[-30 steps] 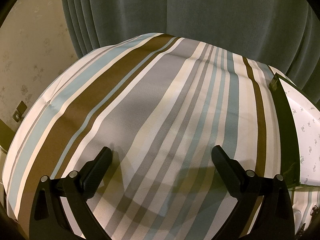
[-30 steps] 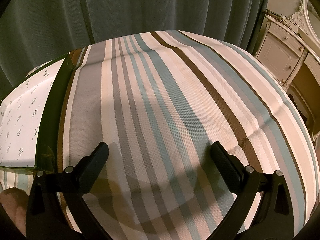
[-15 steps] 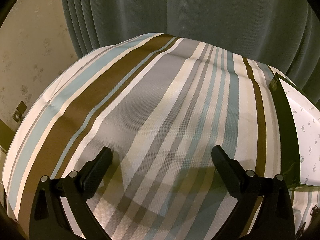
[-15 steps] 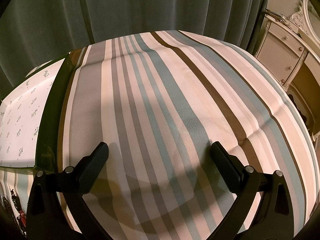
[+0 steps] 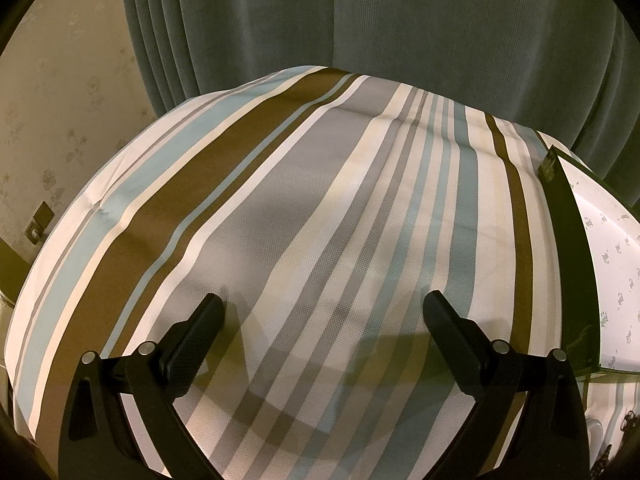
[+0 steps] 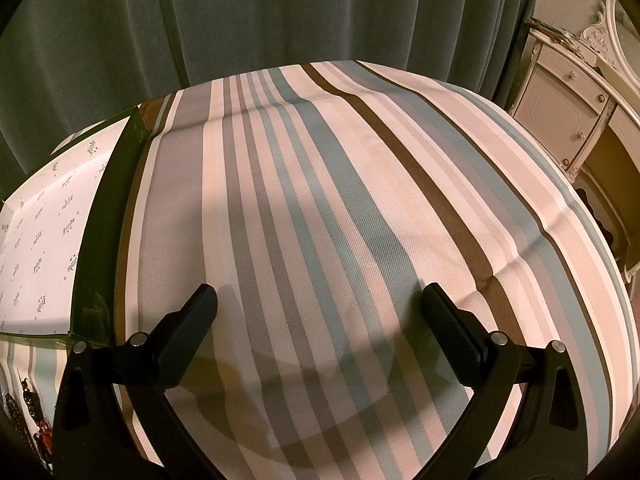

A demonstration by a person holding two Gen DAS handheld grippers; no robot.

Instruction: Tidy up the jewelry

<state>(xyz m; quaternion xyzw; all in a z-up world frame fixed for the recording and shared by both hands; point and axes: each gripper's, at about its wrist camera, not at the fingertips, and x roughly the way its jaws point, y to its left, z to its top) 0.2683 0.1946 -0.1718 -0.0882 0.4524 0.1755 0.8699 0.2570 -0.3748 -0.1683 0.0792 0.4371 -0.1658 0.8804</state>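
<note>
Striped cloth in brown, grey, pale blue and cream covers the table [image 5: 280, 208], and both grippers hang low over it, pointing forward toward a dark green curtain [image 5: 360, 20] behind the far edge. The left gripper [image 5: 322, 312] has its two black fingers spread wide with nothing between them, only bare cloth and their own shadow. The right gripper [image 6: 318, 304] is posed the same way, jaws wide apart and empty, level above the cloth.

Between the two sits a shallow box [image 6: 44, 232] with dark green walls and a white printed lining; it shows at the right edge of the left view and the left edge of the right view. It looks empty as far as its lining shows.

The jewelry [image 6: 28, 412], dark beads with some red pieces, lies on the cloth just in front of the box, at the lower left corner of the right view, well apart from either gripper's fingers. A cream dresser [image 6: 568, 108] stands off to the right.
</note>
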